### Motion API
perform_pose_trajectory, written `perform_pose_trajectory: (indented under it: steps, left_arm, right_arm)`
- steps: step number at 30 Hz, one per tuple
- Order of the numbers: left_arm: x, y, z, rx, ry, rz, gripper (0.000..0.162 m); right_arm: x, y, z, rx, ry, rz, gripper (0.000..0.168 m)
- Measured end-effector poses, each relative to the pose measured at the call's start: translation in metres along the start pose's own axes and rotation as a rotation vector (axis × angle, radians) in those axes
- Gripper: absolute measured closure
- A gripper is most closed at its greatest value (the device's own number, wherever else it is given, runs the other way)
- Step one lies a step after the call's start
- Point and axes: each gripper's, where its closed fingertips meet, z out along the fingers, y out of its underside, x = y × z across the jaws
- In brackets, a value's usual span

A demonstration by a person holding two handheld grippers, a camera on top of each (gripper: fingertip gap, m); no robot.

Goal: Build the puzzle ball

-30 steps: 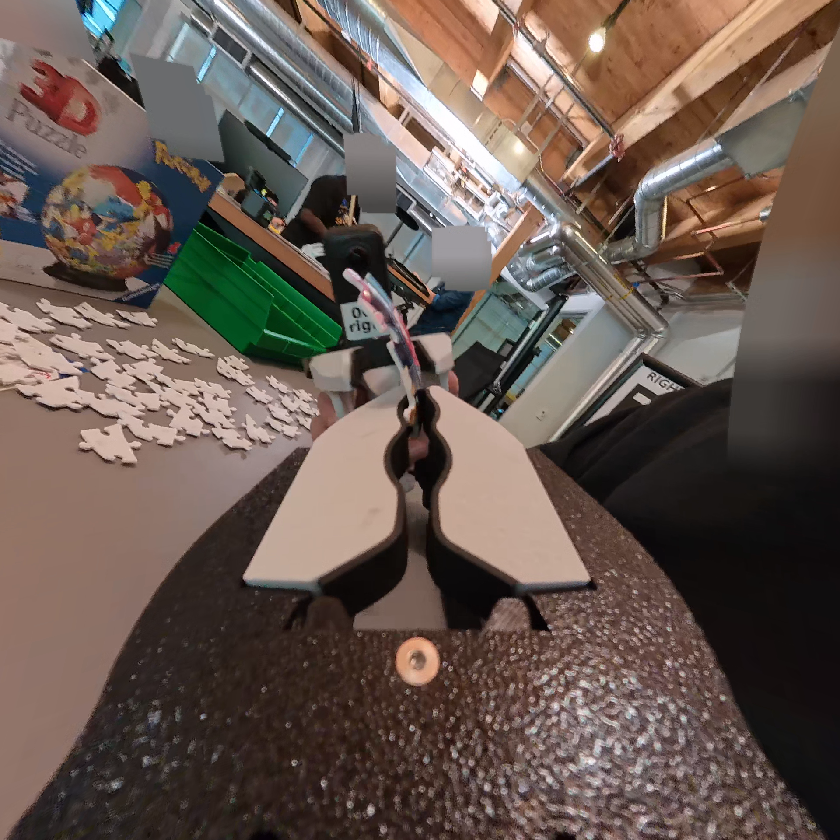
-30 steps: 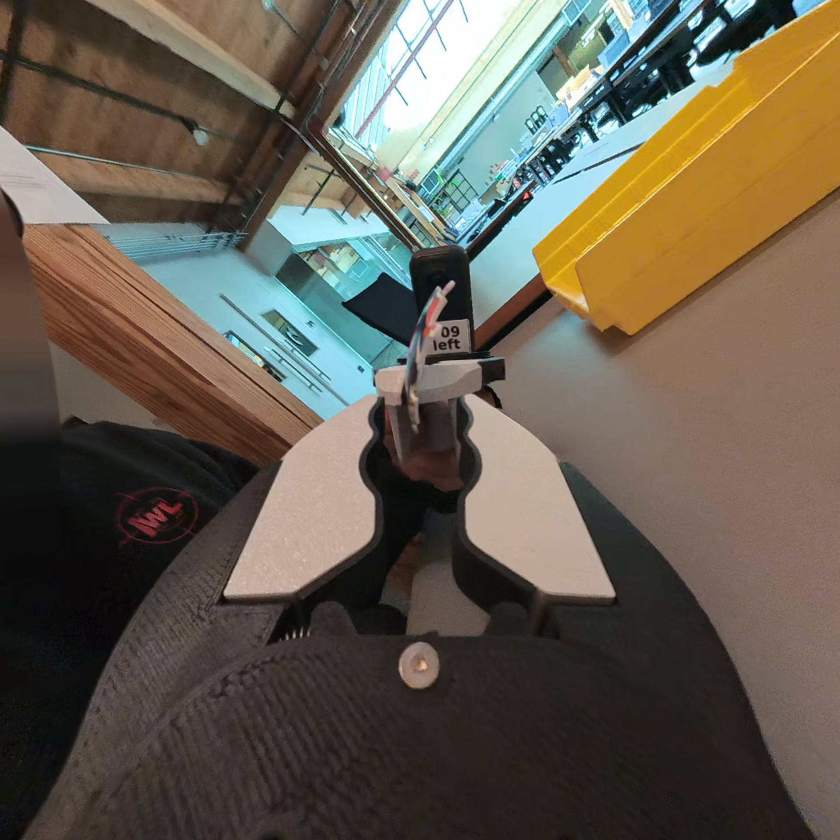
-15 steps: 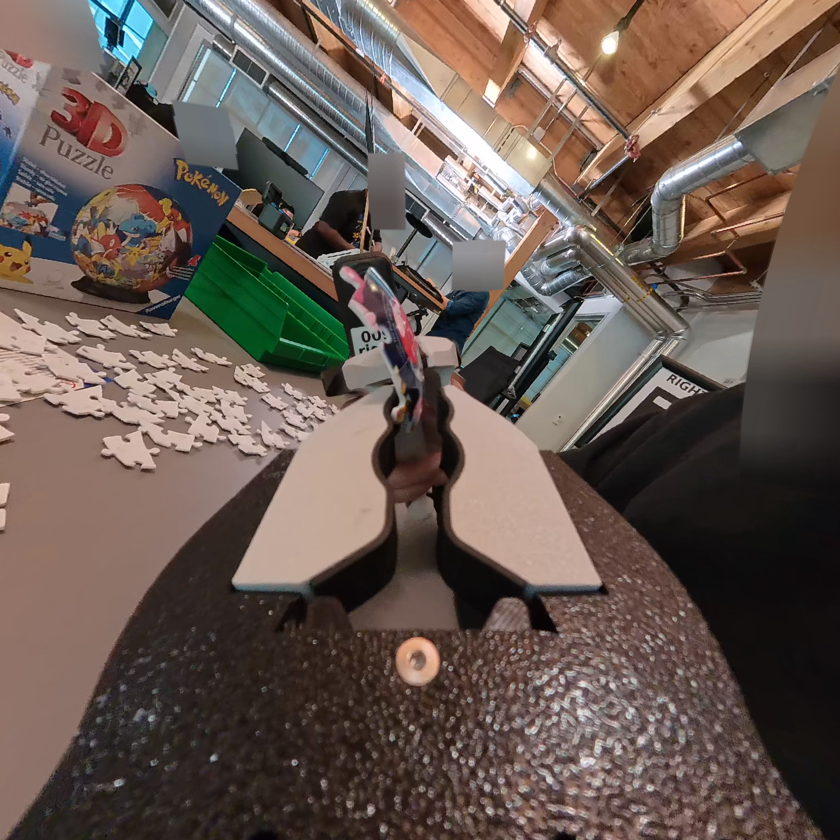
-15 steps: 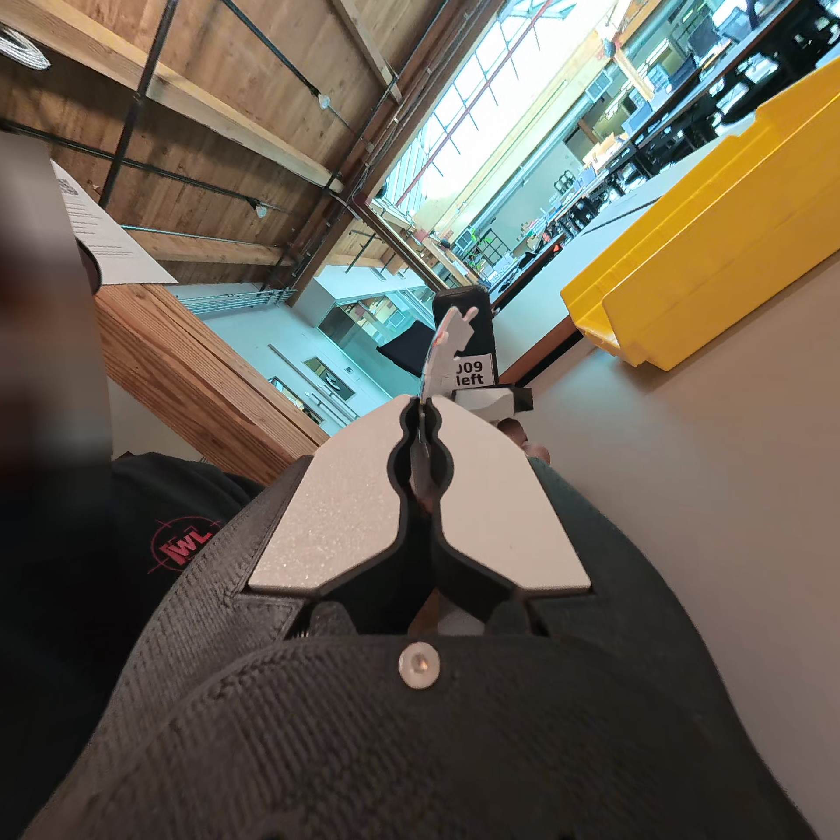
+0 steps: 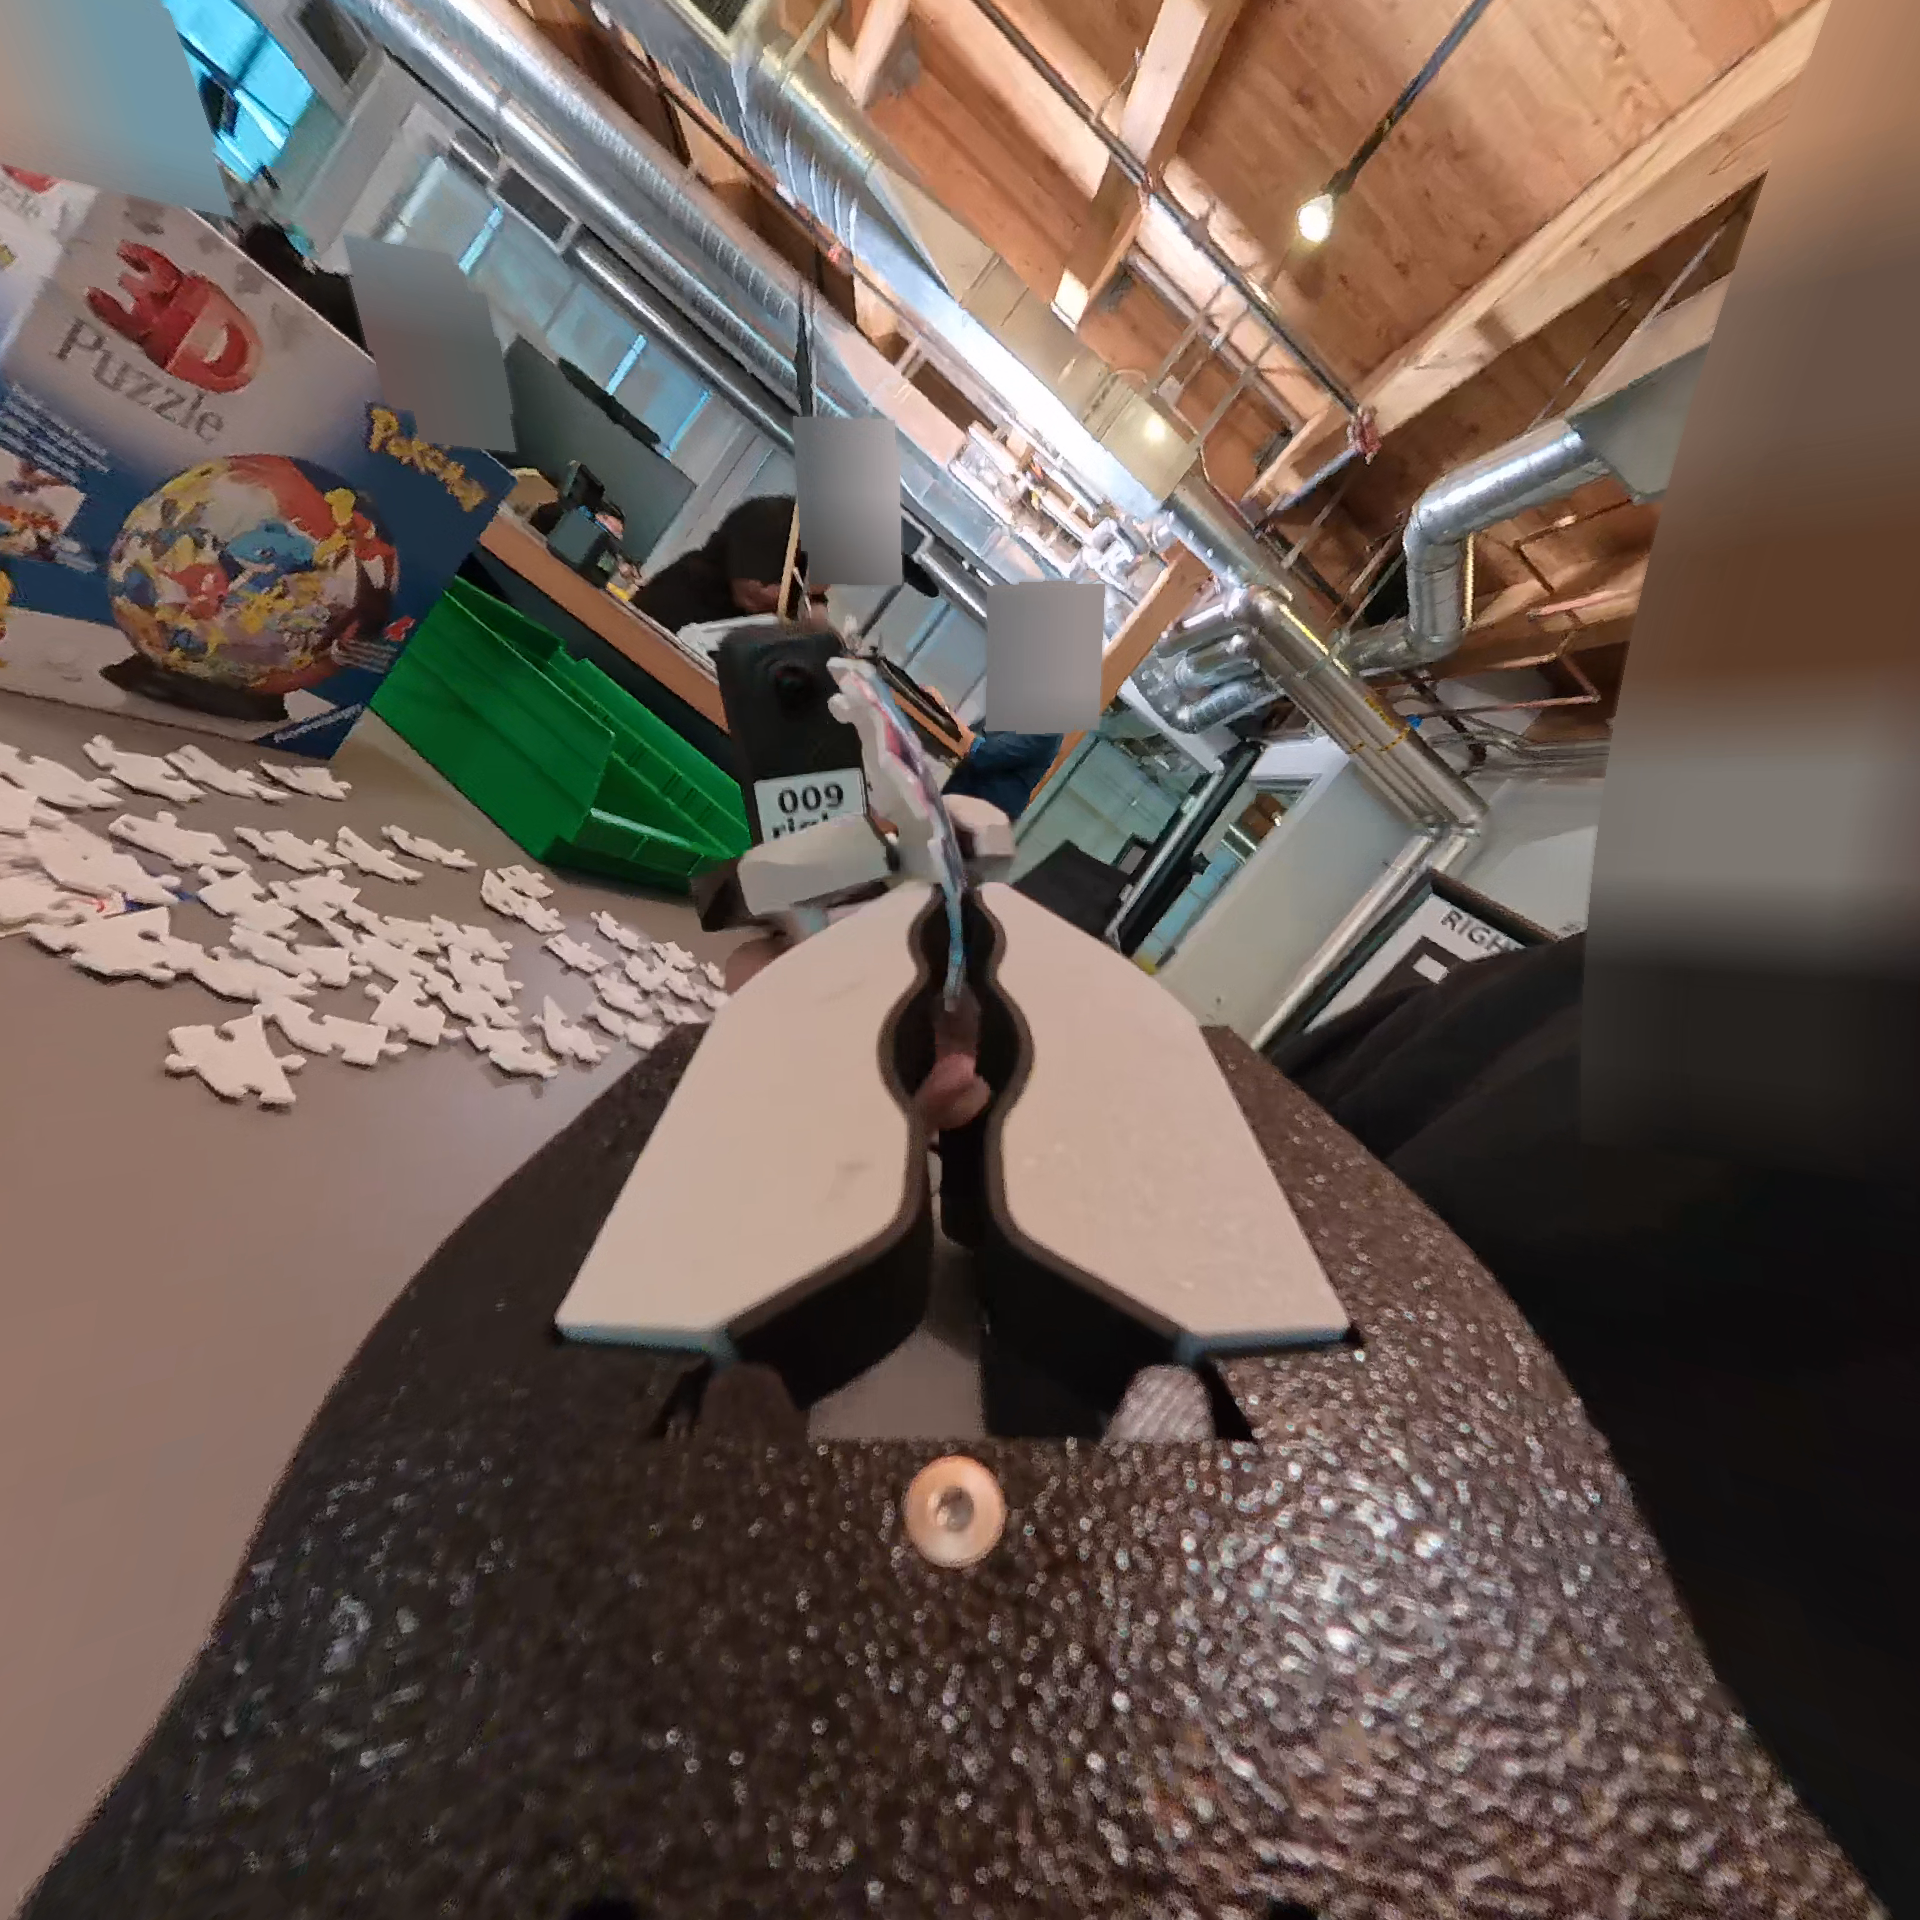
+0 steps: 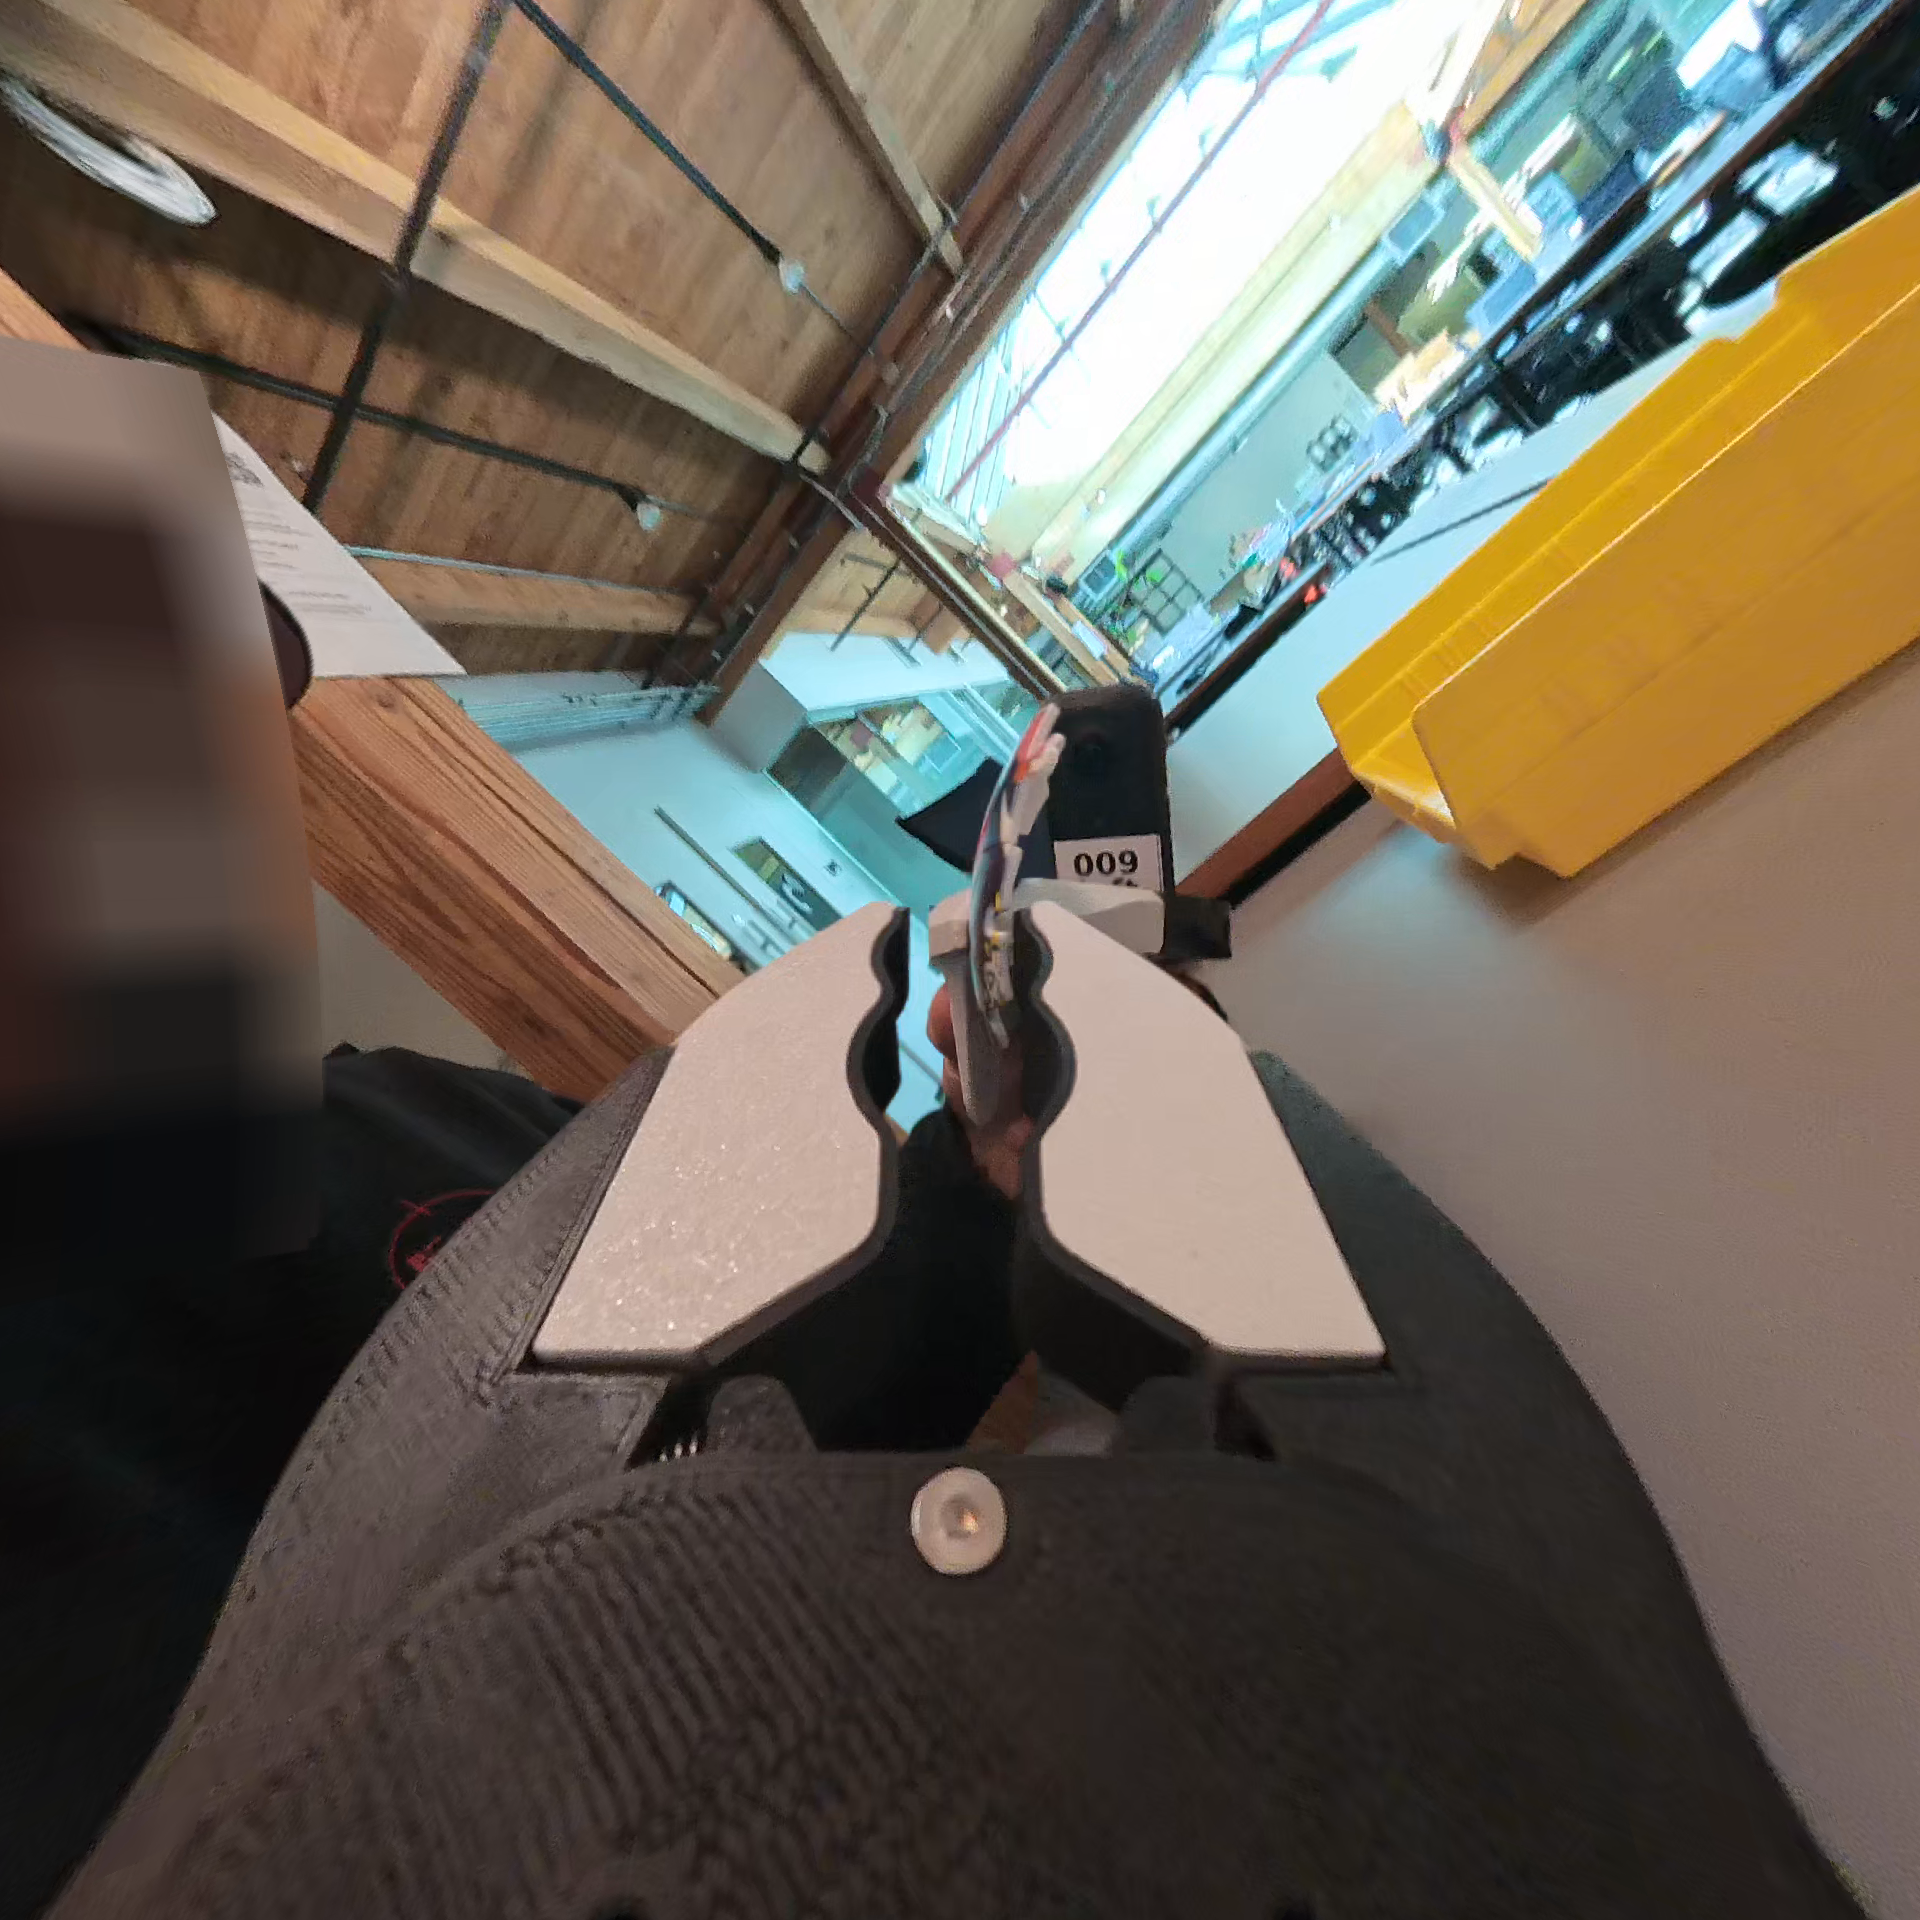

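Note:
A curved strip of joined colourful puzzle pieces (image 5: 914,790) stands edge-on in the air between my two grippers, which face each other. My left gripper (image 5: 951,914) is shut on the strip's lower end. In the left wrist view my right gripper (image 5: 894,857) shows just beyond it, under its black camera. In the right wrist view the same strip (image 6: 1003,831) sits between the fingers of my right gripper (image 6: 966,935). Those jaws stand apart, with a clear gap on the left side. The left gripper (image 6: 1013,914) shows behind the strip.
Several loose white, face-down puzzle pieces (image 5: 312,935) lie on the grey table (image 5: 208,1299) to the left. The puzzle box (image 5: 187,499) and green bins (image 5: 540,748) stand behind them. Yellow bins (image 6: 1662,582) stand at the table's other end. A person's dark clothing (image 5: 1662,1247) is close by. Both grippers' tips are close together, under 4 cm apart.
My right gripper, open a second ago, shut on the strip half a second ago and has now opened again. My left gripper has stayed shut on the strip.

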Motion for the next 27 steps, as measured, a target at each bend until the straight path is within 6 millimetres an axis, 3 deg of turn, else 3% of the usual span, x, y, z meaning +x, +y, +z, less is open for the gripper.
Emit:
perform_pose_trajectory:
  steps: [5, 9, 18, 24, 25, 27]
  left_arm:
    - [-0.001, -0.003, 0.001, 0.040, 0.013, -0.020, 0.160]
    - [0.001, -0.004, 0.002, 0.051, 0.026, -0.022, 0.161]
    - [0.003, -0.004, 0.004, 0.063, 0.042, -0.041, 0.161]
    - [0.002, -0.003, 0.003, 0.055, 0.042, -0.043, 0.161]
    - [0.003, -0.003, 0.003, 0.049, 0.040, -0.034, 0.161]
    - [0.004, -0.002, 0.003, 0.031, 0.040, -0.019, 0.160]
  right_arm:
    - [0.003, 0.004, 0.001, 0.012, 0.016, -0.019, 0.152]
    - [-0.001, 0.002, 0.002, 0.073, -0.032, 0.001, 0.164]
    - [-0.003, 0.000, 0.003, 0.114, -0.078, 0.021, 0.166]
    - [-0.001, 0.001, 0.001, 0.098, -0.075, 0.057, 0.165]
    - [0.001, -0.001, -0.001, 0.108, -0.063, 0.055, 0.154]
    - [0.007, -0.009, -0.009, 0.136, -0.021, 0.050, 0.153]
